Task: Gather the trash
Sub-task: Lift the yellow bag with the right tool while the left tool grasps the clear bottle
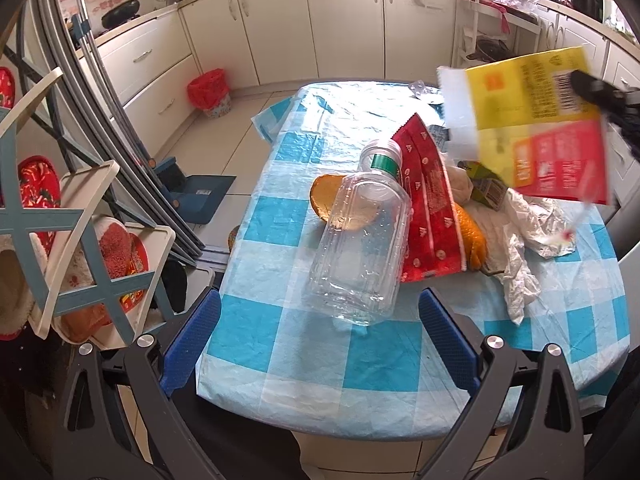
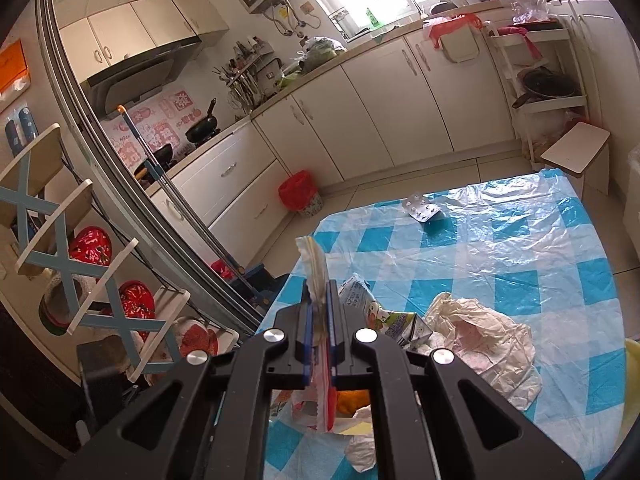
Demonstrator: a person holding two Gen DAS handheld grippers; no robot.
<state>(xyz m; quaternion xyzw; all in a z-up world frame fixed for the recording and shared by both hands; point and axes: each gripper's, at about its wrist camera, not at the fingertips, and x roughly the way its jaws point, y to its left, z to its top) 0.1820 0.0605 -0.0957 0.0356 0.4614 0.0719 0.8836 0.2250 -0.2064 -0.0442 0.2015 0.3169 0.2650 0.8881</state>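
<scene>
The left gripper [image 1: 318,338] hangs wide open and empty above the table [image 1: 376,364], just short of a clear bottle [image 1: 360,252] lying on its side, which half hides an orange peel [image 1: 326,196] and overlaps a red wrapper [image 1: 430,204]. Further right, the right gripper [image 2: 319,300] is clamped on a yellow packet [image 1: 536,120] lifted off the table, its far end cut off by the frame; under it lie crumpled paper [image 1: 528,220] and a partly hidden carton [image 2: 394,320].

My right gripper [image 1: 600,96] runs off the right edge of the left view, so its jaws can't be read there. The yellow-and-red wrapper [image 1: 536,120] is blurred, print unreadable. It hides the juice carton [image 1: 486,186]. The orange peel [image 1: 340,204] sits partly behind the clear bottle [image 1: 360,248].
</scene>
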